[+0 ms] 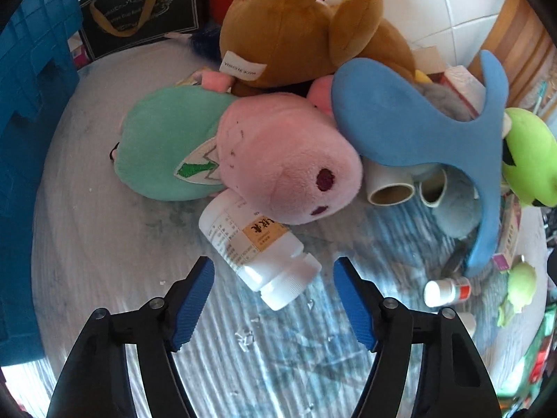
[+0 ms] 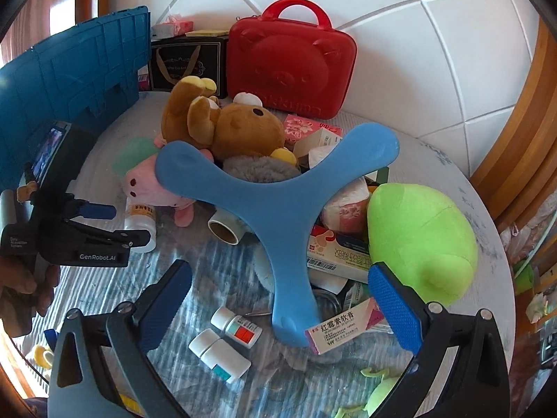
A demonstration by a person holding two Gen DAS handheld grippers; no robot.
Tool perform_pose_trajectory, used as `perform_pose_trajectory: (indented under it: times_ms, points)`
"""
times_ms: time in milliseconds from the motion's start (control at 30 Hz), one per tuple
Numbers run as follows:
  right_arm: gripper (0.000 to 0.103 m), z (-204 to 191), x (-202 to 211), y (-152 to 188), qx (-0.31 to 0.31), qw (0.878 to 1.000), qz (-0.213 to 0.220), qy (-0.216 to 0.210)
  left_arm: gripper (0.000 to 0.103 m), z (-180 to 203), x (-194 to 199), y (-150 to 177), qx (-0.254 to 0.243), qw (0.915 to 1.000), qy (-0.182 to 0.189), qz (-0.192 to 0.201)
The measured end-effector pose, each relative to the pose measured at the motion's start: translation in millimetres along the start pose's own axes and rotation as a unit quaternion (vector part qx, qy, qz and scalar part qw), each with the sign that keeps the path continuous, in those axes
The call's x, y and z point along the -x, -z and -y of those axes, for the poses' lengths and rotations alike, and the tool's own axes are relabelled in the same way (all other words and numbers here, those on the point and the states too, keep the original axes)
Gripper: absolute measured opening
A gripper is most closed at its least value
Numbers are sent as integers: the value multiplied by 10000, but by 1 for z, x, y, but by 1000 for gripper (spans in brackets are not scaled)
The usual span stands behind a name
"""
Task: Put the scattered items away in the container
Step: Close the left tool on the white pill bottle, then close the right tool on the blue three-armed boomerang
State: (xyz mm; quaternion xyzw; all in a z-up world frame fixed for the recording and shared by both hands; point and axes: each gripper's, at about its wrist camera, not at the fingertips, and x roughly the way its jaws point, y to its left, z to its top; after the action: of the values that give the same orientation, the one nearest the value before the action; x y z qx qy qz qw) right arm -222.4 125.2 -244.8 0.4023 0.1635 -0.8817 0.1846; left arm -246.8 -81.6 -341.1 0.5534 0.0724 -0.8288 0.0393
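Spread wide just short of the white bottle lying half under the pink plush on the table, left gripper fingers lined up to straddle it; right gripper equally splayed, empty, above the blue boomerang, blue crate waiting far left.

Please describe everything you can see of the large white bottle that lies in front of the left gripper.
The white bottle looks like plastic, with a ribbed white cap, closed, and a label of small print with an orange-yellow patch. It lies on its side on the striped cloth, cap toward the open left gripper. Its base is tucked under the pink plush, which rests on it.
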Motion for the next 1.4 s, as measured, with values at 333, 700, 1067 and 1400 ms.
perform_pose_trajectory:
  times_ms: [333,700,1067,1400]
  points:
    - [103,-4,-42,-3,217,9997,50,29,57,-9,-10,-6,301,9992,-205,165]
    - [98,-3,-71,-15,-28,10000,-50,43,51,-15,9,11,291,9985,-221,418]
    - [42,6,-65,-17,-360,9992,-138,-61,51,-18,26,12,275,9979,-129,572]
    - [60,-2,-71,-16,-27,9994,-170,301,50,-20,18,14,311,9982,-164,477]
